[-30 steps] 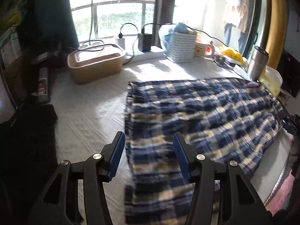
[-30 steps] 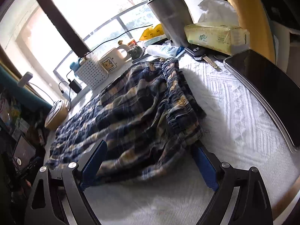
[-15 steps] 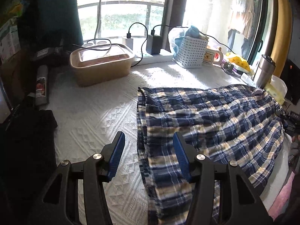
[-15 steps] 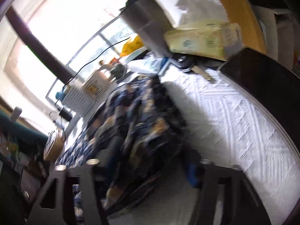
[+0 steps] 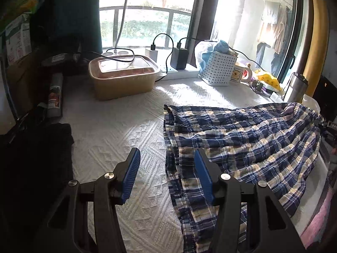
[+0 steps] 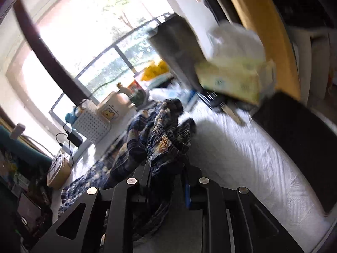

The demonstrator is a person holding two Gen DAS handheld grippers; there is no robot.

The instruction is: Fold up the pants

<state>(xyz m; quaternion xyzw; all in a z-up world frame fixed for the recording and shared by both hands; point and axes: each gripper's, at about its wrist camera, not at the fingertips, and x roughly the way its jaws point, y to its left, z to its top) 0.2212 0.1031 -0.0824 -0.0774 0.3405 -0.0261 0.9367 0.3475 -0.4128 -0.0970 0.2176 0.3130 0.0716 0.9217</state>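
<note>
Left wrist view: my left gripper (image 5: 166, 176) hangs about half open with nothing between the jaws, above the cloth (image 5: 118, 135), with the leg-end hem of the pants (image 5: 242, 147) just under its right finger. The pants lie spread across the cloth, rumpled, with no clean fold in them that I can see.

Right wrist view: my right gripper (image 6: 168, 181) has just been closing and is clamped on the bunched waistband of the pants (image 6: 166, 135), which rises off the cloth there. I judge the folding barely begun: one end gripped, the other end not yet taken, every fold left to make.
</note>
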